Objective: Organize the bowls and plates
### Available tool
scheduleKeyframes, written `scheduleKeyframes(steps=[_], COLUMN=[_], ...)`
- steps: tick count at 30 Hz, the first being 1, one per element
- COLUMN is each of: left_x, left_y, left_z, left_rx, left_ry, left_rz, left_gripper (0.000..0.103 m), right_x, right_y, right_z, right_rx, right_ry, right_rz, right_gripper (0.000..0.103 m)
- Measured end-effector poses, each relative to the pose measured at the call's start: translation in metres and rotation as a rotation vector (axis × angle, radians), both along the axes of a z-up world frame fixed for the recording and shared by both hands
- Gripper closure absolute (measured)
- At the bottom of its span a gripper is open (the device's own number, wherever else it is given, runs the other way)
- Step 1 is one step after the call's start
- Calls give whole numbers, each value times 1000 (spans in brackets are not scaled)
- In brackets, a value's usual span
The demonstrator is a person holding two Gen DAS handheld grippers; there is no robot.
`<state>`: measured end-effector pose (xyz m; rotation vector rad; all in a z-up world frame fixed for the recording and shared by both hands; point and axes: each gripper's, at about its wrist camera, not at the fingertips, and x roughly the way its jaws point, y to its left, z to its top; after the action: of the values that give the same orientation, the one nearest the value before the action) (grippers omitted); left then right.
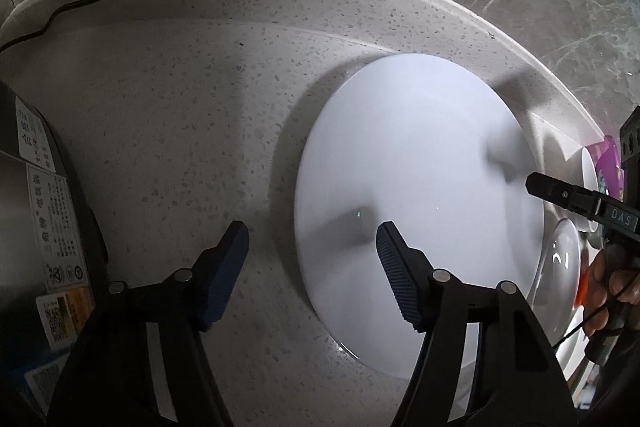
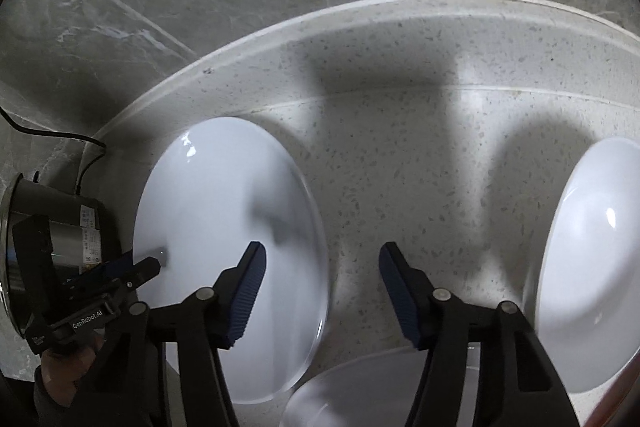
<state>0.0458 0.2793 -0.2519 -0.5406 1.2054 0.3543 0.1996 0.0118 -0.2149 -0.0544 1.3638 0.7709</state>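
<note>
The large white plate [image 1: 420, 195] lies flat on the speckled table [image 1: 180, 115], with the left gripper [image 1: 312, 239] and right gripper [image 2: 320, 259] each straddling an opposite rim, fingers partly open and gripping nothing, and a white bowl [image 2: 592, 259] well to the right.

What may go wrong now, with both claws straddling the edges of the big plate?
1. The plate lies flat on the counter; the open left claw and right claw may slip off its thin rim.
2. A bowl sits near; lifting the plate may knock it.
</note>
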Motion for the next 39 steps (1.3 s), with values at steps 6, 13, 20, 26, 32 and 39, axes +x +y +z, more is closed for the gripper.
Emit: scheduleKeyframes(steps=[6,13,20,26,32,39], left_x=[2,3,2,-5,-13,-27], left_y=[-5,-6,1,-4,-9,-18], left_z=[2,3,4,5,16,36], left_rx=[-14,-14,-10,-8,13,30], left_ry=[-26,-39,-39,-45,-66,-100], left_rz=[-46,-48,-52,-54,-48,-53], left_gripper=[69,74,74,75,75,75], right_x=[-1,-6,-3,-11,-17,-26], right_y=[10,17,13,15,16,5], right_z=[0,-2,0,-1,4,22], right_rx=[-29,-51,-44,-37,-29,-15], right_ry=[3,-1,-3,-25,-40,-74], right_rz=[26,62,59,43,26,26], right_gripper=[55,79,80,80,80,80])
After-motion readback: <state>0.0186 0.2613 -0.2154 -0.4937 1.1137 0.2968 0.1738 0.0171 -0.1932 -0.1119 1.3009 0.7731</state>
